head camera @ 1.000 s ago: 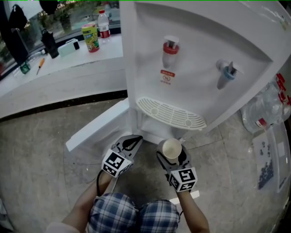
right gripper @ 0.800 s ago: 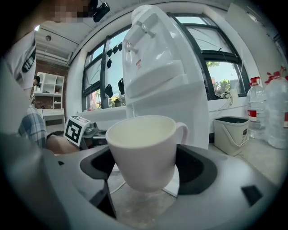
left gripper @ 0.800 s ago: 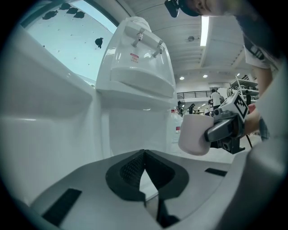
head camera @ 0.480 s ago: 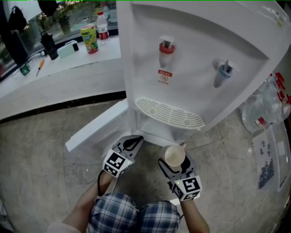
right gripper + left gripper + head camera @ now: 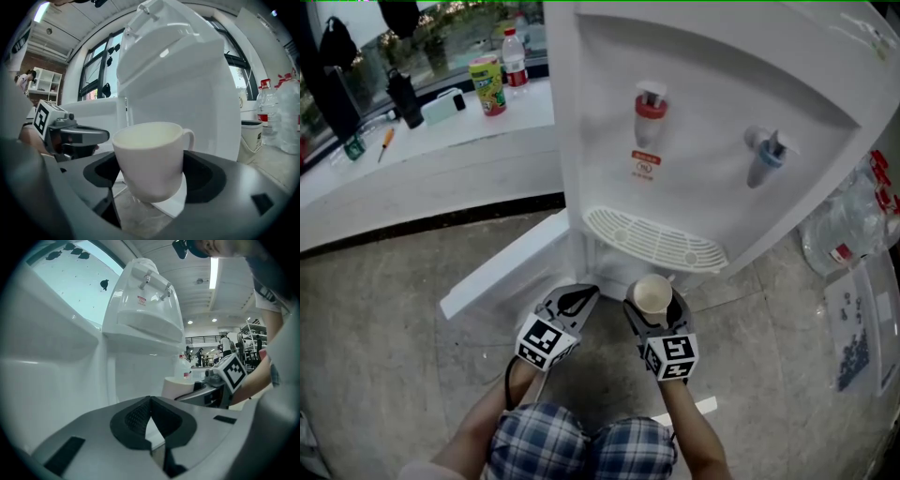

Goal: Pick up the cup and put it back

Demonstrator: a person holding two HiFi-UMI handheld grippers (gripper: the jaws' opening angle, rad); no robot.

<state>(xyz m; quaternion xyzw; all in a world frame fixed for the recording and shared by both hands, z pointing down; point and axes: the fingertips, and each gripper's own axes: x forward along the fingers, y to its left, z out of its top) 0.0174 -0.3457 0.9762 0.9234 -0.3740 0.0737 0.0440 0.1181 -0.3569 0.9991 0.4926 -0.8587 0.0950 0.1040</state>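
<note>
A white cup point(image 5: 652, 294) with a handle sits upright between the jaws of my right gripper point(image 5: 654, 307), which is shut on it. In the right gripper view the cup point(image 5: 150, 157) fills the centre, its handle turned to the far right, raised above the floor. It hangs just below the drip tray point(image 5: 652, 238) of a white water dispenser point(image 5: 712, 131). My left gripper point(image 5: 572, 302) is beside it to the left, shut with nothing in it; its fingertips point(image 5: 149, 401) meet in the left gripper view. The left gripper view also shows the cup point(image 5: 180, 387) at the right.
The dispenser has a red tap point(image 5: 650, 111) and a blue tap point(image 5: 765, 155), and its lower door point(image 5: 502, 267) stands open to the left. A white counter point(image 5: 422, 131) with bottles lies at the back left. Water bottles point(image 5: 853, 220) stand on the floor at the right.
My right gripper with the cup swung a little out to the right and back, and now is closer to the dispenser's base. The left gripper has hardly moved.
</note>
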